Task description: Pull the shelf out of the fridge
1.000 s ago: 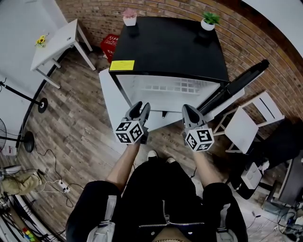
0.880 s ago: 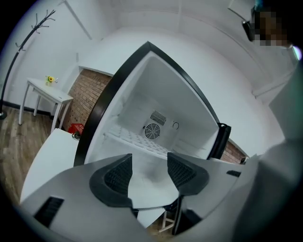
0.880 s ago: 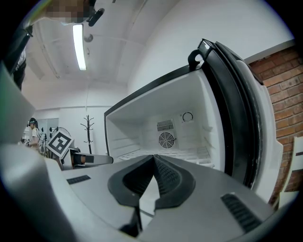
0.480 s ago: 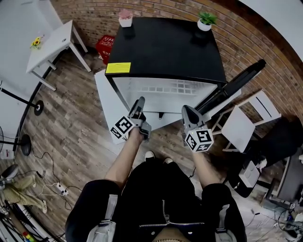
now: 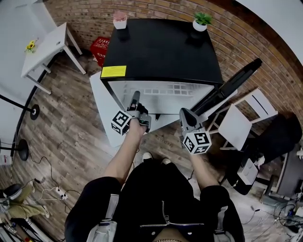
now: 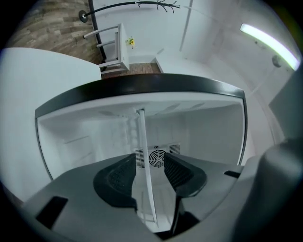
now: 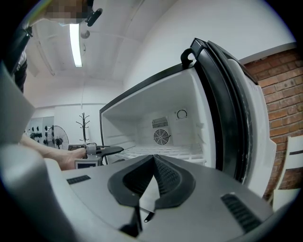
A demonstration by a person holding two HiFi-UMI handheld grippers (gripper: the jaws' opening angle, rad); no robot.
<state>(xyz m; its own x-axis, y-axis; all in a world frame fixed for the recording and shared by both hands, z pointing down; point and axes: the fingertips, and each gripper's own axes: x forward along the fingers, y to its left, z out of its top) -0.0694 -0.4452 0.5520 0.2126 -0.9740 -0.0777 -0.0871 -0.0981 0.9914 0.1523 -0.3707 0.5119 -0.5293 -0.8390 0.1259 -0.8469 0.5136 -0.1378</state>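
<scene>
Evidently the left tongs (image 6: 149, 166), rolled onto their side, are closing around the front rim of the shelf (image 6: 141, 137), which sits inside the fridge (image 5: 161, 47), ready to draw it nearer, while the right tongs (image 7: 152, 164) hang back on the right, pressed together and empty

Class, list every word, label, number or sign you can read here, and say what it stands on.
Nothing here reads clearly.
Yellow label on the black fridge top: print too small.
Red crate by the brick wall: white print blurred.
Square markers on the handheld cubes: patterns, no words.
</scene>
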